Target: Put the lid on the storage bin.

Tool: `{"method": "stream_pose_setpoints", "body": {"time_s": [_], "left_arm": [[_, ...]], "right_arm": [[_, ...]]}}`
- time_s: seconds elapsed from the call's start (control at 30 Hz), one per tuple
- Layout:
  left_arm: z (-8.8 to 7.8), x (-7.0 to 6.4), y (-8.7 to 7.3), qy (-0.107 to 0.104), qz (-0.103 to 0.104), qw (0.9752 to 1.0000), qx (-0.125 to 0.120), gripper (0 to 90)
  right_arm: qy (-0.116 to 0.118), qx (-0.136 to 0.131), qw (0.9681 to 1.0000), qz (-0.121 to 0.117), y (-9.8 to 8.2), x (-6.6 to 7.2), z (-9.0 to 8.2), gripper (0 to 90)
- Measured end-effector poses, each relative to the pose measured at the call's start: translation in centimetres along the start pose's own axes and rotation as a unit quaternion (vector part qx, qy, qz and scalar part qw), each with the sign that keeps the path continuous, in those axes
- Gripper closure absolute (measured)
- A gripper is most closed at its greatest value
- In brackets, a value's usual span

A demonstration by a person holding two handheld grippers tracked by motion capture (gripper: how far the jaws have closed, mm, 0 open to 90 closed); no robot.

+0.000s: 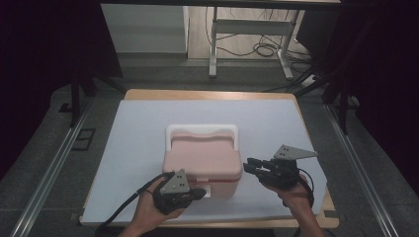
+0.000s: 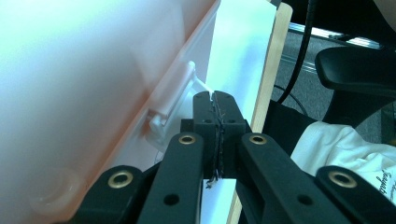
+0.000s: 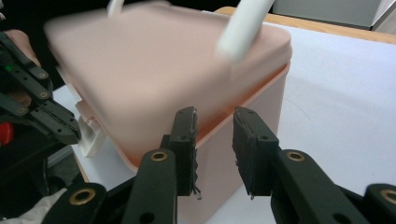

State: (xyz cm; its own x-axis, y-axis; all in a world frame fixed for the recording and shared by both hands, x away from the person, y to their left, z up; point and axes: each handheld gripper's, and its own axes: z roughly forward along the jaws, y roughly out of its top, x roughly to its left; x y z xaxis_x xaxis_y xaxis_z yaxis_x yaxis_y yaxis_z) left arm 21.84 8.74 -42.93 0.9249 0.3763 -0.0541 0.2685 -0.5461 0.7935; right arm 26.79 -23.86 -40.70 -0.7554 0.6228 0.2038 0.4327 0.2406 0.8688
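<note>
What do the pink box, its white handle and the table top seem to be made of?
Pink box: probably moulded plastic, smooth with a soft sheen and rounded corners.
White handle: likely plastic too, smooth and plain.
Table top: seems wood or plywood at its bare pale edge, under a matte white sheet, perhaps paper or thin board.
</note>
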Motion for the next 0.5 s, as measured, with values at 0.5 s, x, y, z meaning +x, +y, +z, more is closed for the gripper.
{"method": "stream_pose_setpoints", "body": {"time_s": [0.5], "left_arm": [[0.01, 0.05, -0.01, -0.001, -0.002, 1.0, -0.001, 89.3]], "right_arm": [[0.001, -0.001, 1.0, 0.001, -0.33, -0.04, -0.12, 70.1]]}}
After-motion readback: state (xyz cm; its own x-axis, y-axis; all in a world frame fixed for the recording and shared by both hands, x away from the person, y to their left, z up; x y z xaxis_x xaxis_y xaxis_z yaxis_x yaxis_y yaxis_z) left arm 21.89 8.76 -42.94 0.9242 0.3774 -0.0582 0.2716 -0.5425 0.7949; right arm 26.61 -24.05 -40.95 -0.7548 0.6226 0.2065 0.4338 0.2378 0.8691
